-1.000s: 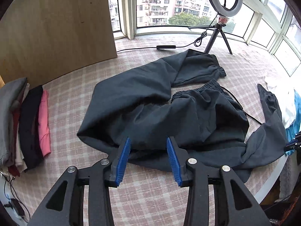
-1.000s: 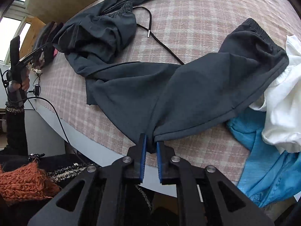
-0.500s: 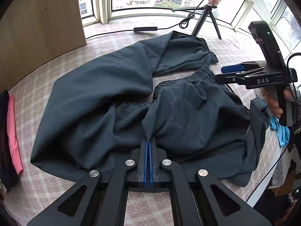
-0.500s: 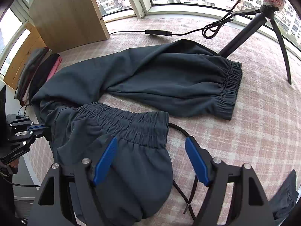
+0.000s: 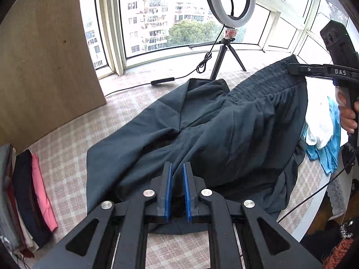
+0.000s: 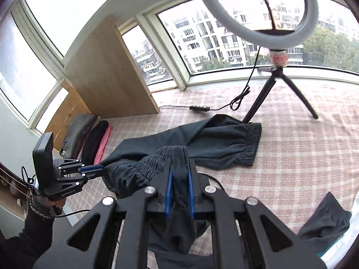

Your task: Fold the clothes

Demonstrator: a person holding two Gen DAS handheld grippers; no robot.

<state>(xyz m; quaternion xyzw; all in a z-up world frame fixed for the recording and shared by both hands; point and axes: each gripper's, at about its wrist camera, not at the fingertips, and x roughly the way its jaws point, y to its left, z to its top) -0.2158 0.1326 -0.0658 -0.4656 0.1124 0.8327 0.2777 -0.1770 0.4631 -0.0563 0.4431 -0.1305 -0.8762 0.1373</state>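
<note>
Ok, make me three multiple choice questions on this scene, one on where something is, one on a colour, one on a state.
1. Where is the ring light?
A. by the windows, behind the trousers
B. on the folded stack
C. under the table

2. What colour is the garment beside the white one?
A. yellow
B. light blue
C. red

3. What is the right gripper doing?
A. hanging open
B. holding a cable
C. clamping the trousers' waistband

Answers: 1 A, its tripod stands past the dark trousers. 2 B, the light blue garment shows at the table edge. 3 C, gathered fabric sits between its pads.

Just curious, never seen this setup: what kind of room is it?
Probably a flat's bay-window nook: curved windows facing apartment blocks, a checked cloth surface, folded clothes stacked, dark trousers being folded.
</note>
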